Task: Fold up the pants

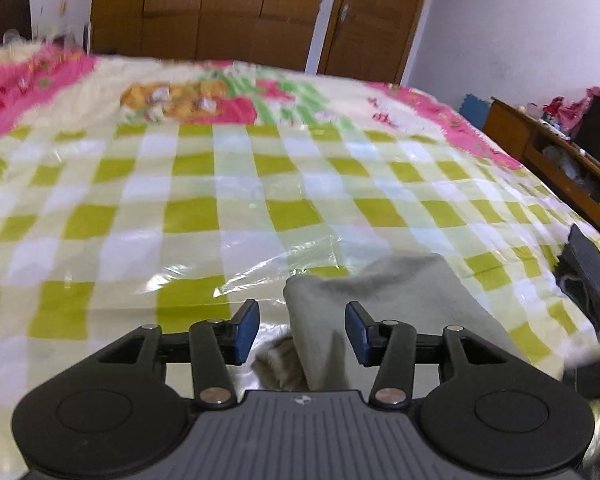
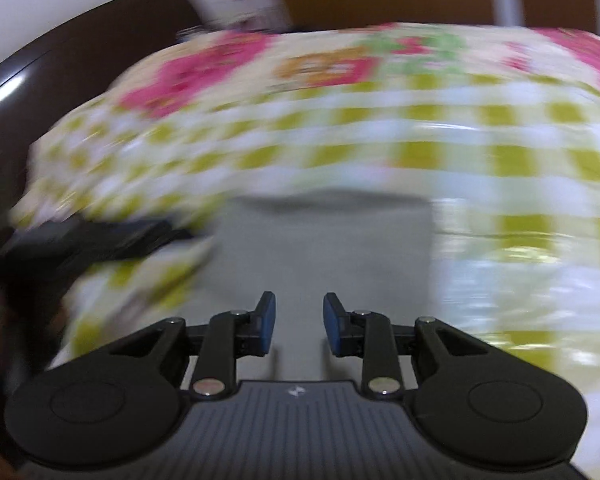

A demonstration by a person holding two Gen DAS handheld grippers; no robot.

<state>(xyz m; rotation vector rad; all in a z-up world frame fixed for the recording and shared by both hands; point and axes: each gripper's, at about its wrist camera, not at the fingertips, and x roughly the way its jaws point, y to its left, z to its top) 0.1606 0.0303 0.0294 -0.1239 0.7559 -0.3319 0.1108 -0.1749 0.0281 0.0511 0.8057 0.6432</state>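
Light grey pants [image 1: 404,300] lie on the bed near its front edge. In the left wrist view a raised fold of the pants [image 1: 316,328] stands between the blue pads of my left gripper [image 1: 303,330], whose jaws are wide apart and not touching it. The other gripper's dark body [image 1: 592,280] shows at the right edge. In the blurred right wrist view the pants [image 2: 324,248] spread flat ahead of my right gripper [image 2: 299,322], which is open and empty just above the cloth. The left gripper [image 2: 80,240] shows dark at the left.
The bed wears a green-and-white checked cover [image 1: 220,200] under clear plastic, with pink cartoon print at the far end. Brown wardrobe doors [image 1: 220,8] stand behind the bed. A wooden cabinet [image 1: 548,148] with clutter stands at the right.
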